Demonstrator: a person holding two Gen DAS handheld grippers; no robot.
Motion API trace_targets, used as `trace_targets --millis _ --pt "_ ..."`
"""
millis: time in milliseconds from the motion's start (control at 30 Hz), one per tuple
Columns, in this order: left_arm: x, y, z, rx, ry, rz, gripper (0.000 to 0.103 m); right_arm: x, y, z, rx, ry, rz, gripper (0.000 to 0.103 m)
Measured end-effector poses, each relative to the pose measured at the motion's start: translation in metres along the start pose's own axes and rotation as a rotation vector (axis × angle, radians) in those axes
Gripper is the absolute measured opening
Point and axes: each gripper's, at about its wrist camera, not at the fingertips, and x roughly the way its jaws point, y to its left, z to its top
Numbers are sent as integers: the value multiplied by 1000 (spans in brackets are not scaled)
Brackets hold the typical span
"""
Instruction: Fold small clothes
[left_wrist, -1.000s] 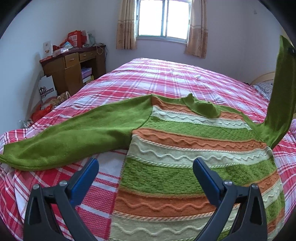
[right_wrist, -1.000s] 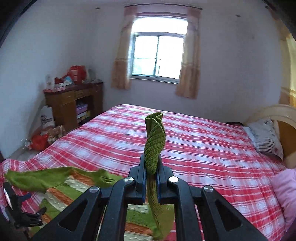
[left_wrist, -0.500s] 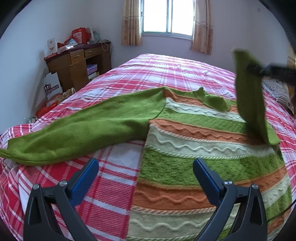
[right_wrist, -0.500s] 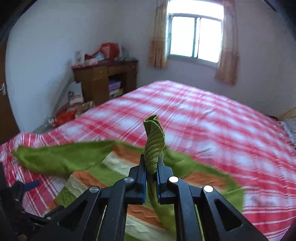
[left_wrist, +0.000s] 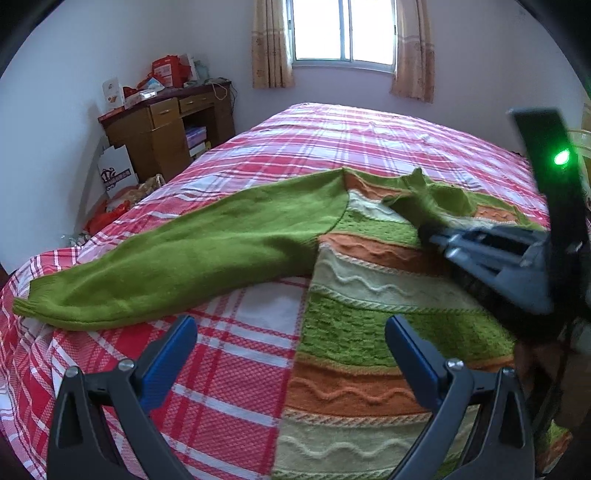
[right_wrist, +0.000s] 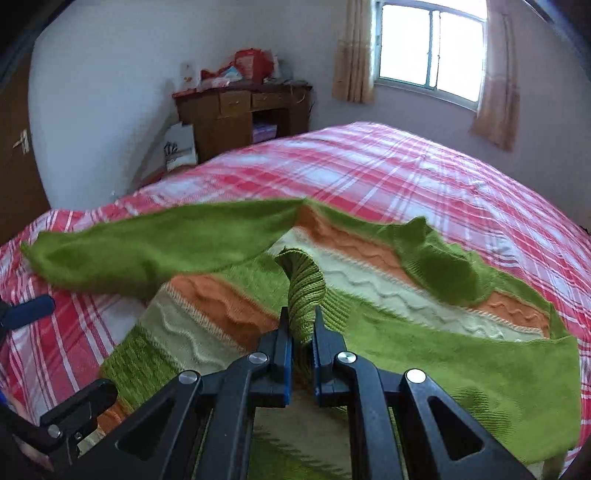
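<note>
done: right sleeve (right_wrist: 461, 354) laid across sweater (left_wrist: 369, 332), cuff (right_wrist: 304, 291) pinched in right gripper (right_wrist: 300, 334) | left: left sleeve (left_wrist: 184, 266) spread out, left gripper (left_wrist: 291, 354) open, empty

One sweater (left_wrist: 369, 288), one bed (left_wrist: 351, 147), one desk (left_wrist: 162, 129), two grippers (left_wrist: 291, 350) (right_wrist: 301, 332).

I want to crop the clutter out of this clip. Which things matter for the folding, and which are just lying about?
In the job: striped sweater, its cuff pinched by the right gripper, left gripper, bed.
Lying about: desk, red boxes, paper bag.
</note>
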Motion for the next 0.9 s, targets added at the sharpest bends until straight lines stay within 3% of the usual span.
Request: trace_targets --millis 100,133,200,367,467,633,733,800,867,900 --pt "-3 -7 1 10 -2 11 103 -3 -4 0 14 -5 59 16" --pt "-3 -7 2 6 -1 11 103 -4 -6 0 26 11 99 42" --pt "-7 -8 4 9 -3 11 103 -17 -14 -5 34 -4 138 76" --pt "-16 -9 15 31 -37 15 103 -63 -64 -24 93 -39 10 76" --pt "-12 -17 25 24 -38 -42 103 -92 -95 -41 150 -45 -80 76" --pt "20 -52 40 32 51 -145 81 -125 -123 -83 203 3 -147 76" --pt "52 -71 43 57 117 -104 66 -140 -128 -109 222 14 -159 76" --pt "74 -76 43 43 175 -103 65 -152 -131 -129 246 12 -158 76" --pt "77 -75 43 17 146 -107 63 -161 -137 -145 264 12 -182 76" --pt "76 -76 43 13 127 -110 50 -165 -141 -150 271 13 -192 76"
